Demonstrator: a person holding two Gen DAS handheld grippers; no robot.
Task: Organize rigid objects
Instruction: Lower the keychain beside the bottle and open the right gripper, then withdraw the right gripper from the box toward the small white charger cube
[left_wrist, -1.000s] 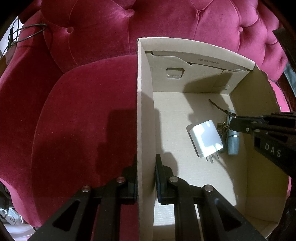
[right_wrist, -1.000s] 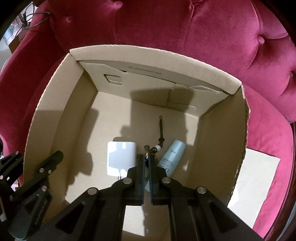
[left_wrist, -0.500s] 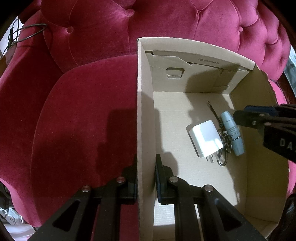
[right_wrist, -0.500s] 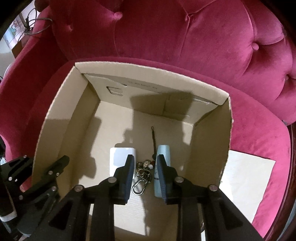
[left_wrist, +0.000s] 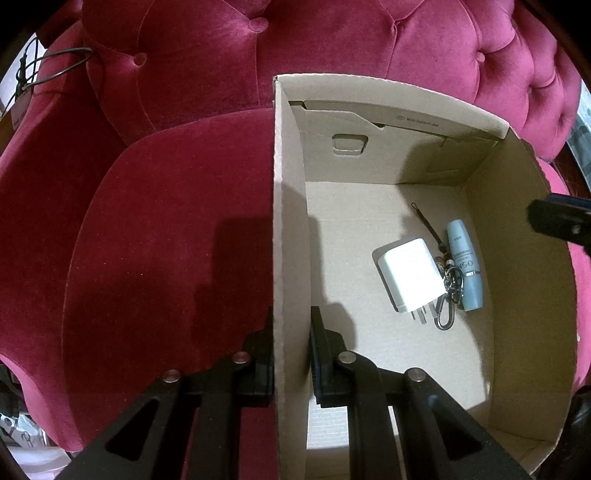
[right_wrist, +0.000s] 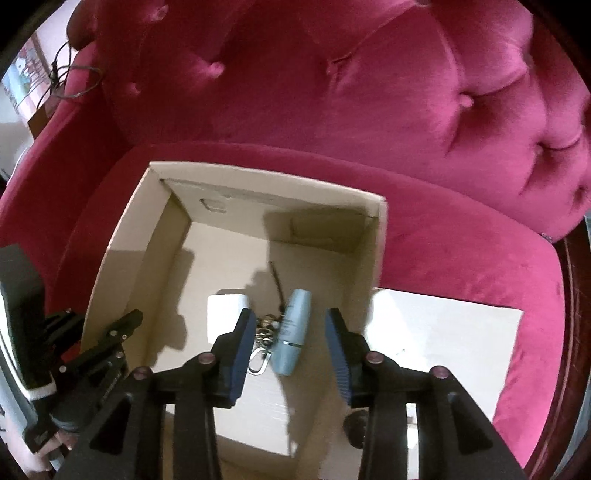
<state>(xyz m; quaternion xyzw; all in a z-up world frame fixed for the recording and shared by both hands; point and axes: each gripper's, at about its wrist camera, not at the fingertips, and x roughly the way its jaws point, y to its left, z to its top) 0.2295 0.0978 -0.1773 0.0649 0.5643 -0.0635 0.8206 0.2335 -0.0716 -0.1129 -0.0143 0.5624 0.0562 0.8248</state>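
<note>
Right tongs (right_wrist: 290, 347) spread wide above the box (right_wrist: 122, 258) — blue tube (right_wrist: 291, 332) below.

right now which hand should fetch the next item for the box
Right. The right gripper is open and holds nothing, hanging above the box, free to move off. The left gripper is shut on the box wall, steadying it.

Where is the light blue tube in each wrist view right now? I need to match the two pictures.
Left wrist: the light blue tube lies right of centre on the box floor, near the right wall.
Right wrist: the tube lies low and central, seen between the open fingers.
Shared landmark: the keyring between the tube and the white charger.
</note>
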